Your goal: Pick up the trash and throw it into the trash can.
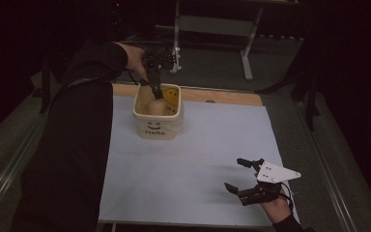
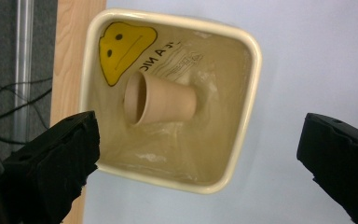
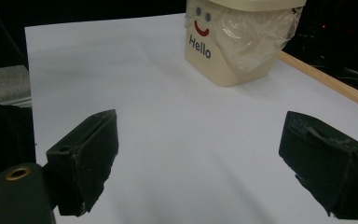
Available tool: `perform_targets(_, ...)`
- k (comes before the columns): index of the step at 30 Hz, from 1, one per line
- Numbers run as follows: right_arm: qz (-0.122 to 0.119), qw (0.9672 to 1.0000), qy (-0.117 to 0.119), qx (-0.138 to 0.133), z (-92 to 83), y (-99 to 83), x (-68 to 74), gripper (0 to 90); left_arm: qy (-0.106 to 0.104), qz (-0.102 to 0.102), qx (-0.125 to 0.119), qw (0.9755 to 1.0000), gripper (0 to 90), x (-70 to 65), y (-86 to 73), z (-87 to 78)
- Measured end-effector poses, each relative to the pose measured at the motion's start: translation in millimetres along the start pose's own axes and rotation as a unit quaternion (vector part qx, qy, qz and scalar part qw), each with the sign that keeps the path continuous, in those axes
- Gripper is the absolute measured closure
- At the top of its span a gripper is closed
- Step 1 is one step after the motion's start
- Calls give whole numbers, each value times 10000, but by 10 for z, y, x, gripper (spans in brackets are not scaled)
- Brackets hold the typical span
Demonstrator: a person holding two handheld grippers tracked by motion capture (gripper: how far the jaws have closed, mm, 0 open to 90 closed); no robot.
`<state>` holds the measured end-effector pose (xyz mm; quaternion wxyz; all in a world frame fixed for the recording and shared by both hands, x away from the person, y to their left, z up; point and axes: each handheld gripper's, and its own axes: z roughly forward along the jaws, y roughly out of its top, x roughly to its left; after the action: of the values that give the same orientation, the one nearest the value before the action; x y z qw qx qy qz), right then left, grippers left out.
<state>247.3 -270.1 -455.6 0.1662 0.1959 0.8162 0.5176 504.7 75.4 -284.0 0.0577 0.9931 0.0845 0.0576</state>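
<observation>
Far left in the high view: a dark sleeve (image 1: 72,145), reaching forward over the table's left edge. At its end, the left gripper (image 1: 155,89), black, held just above the open mouth of a cream bin (image 1: 174,126) near the far edge of the table. Jaws wide apart in the left gripper view, nothing between them, hanging over the bin's left and right sides.

Bin: square with rounded corners, smooth glossy rim (image 2: 256,70), lined with thin, crinkled clear plastic. On an inner wall, a yellow smiley face (image 2: 123,46) with printed lettering beside it; on the outer front, a printed face and the word "Hello" (image 3: 199,47).

Inside, on the bottom, a brown paper cup (image 2: 161,99), matte, tapered, lying on its side. Long axis across the bin in the left gripper view, open mouth toward the smiley side, narrower base toward the opposite wall.

Under everything, a smooth white sheet (image 1: 188,169) over a table with a pale wooden edge (image 1: 232,96) along the far side.

Lower right: the right gripper (image 1: 244,175), black with a grey three-cornered plate (image 1: 275,172) on top, held in a hand, low over the sheet, well apart from the bin. Jaws spread wide, empty.
</observation>
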Motion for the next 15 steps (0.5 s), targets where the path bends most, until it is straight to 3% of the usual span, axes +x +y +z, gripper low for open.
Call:
perform_targets(4,-5,10000,-3,7,-3,4,12,118,47,88,16,9999,4,-19,-18,34)
perform_targets(15,-54,10000,21,12,-4,12,28,118,-30,-18,-122,9999,4,-53,-97,241)
